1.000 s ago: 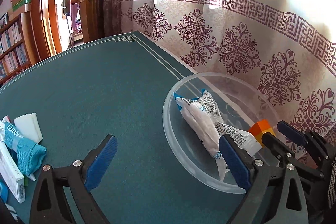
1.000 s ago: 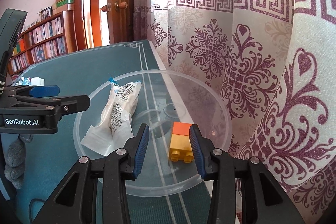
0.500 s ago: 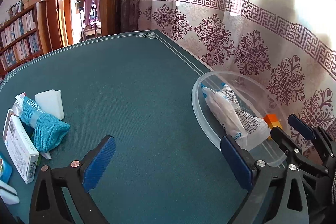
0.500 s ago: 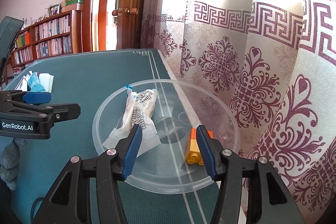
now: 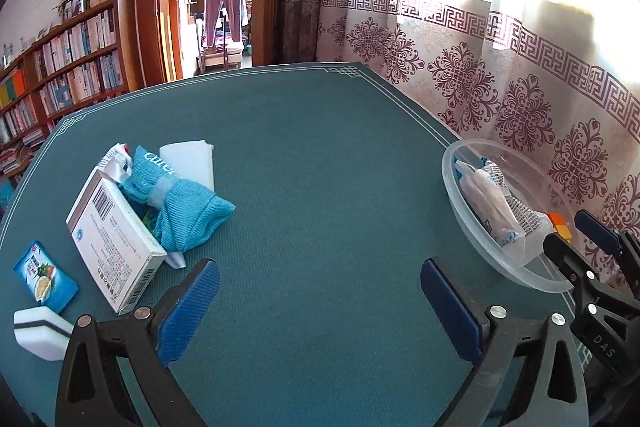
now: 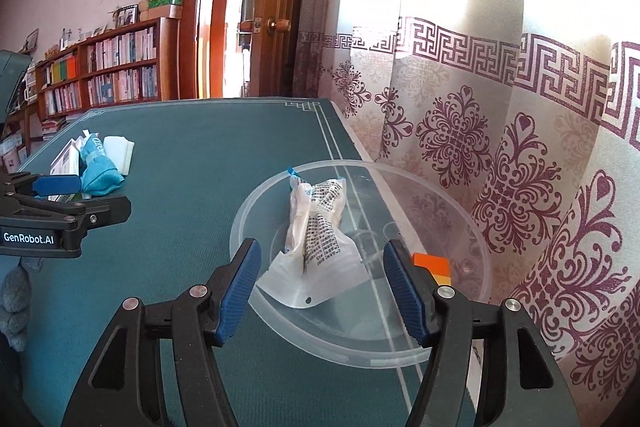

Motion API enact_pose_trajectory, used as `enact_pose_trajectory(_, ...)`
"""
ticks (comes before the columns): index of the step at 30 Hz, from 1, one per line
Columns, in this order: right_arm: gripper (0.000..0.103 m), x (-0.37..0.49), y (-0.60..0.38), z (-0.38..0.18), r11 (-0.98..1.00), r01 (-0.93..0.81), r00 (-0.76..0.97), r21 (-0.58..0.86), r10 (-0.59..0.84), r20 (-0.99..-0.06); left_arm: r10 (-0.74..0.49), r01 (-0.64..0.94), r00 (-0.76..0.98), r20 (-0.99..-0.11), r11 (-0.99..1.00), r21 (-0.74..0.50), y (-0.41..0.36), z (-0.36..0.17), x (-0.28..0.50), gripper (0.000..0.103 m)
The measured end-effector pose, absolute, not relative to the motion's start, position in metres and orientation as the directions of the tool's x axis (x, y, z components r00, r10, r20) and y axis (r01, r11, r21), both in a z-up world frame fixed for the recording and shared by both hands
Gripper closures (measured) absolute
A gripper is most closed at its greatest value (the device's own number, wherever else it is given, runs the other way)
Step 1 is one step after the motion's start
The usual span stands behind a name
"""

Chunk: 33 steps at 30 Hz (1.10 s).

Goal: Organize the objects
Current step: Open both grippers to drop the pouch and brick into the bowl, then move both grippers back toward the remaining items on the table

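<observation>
Left wrist view: the left gripper (image 5: 320,301) hangs wide open and empty over the green felt bench (image 5: 320,167). A teal rolled cloth (image 5: 182,203), a white printed carton (image 5: 114,247) and a white sponge (image 5: 38,331) lie at the left.

Right wrist view: the right gripper (image 6: 322,291) is opening, gripping nothing, above the clear round plastic bowl (image 6: 320,347), which holds a white sealed packet (image 6: 320,239) and an orange-yellow toy block (image 6: 434,267).

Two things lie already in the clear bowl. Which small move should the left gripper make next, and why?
Probably the left gripper, open and empty, should move toward the blue cloth bundle in the pile. The clear bowl already holds the white packet and orange block.
</observation>
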State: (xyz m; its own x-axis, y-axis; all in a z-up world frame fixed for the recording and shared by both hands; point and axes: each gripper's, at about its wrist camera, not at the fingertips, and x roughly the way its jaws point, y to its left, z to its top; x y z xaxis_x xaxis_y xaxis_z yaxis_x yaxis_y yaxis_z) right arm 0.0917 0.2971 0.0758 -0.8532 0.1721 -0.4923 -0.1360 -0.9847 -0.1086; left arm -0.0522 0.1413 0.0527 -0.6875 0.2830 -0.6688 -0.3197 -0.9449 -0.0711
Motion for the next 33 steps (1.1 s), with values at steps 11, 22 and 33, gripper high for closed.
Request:
enact_pose_trajectory(11, 0.038, 0.066, 0.252, 0.077, -0.997, 0.007, -0.851, -0.073, 0.032, -0.525, 0.121, -0.145, -0.779, -0.615, -0.989, -0.012, 0.073, 0.066, -0.032, 0.001)
enact_pose_trajectory(22, 0.038, 0.047, 0.205, 0.073, -0.991, 0.126, -0.827, -0.047, -0.079, -0.557, -0.129, 0.089, -0.794, -0.593, -0.991, 0.096, 0.008, 0.053, -0.023, 0.001)
enact_pose_trajectory(33, 0.038, 0.029, 0.167, 0.064, -0.978, 0.208, -0.78, -0.012, -0.158, -0.605, -0.165, 0.172, -0.747, -0.644, -0.984, 0.053, -0.039, 0.036, -0.029, 0.001)
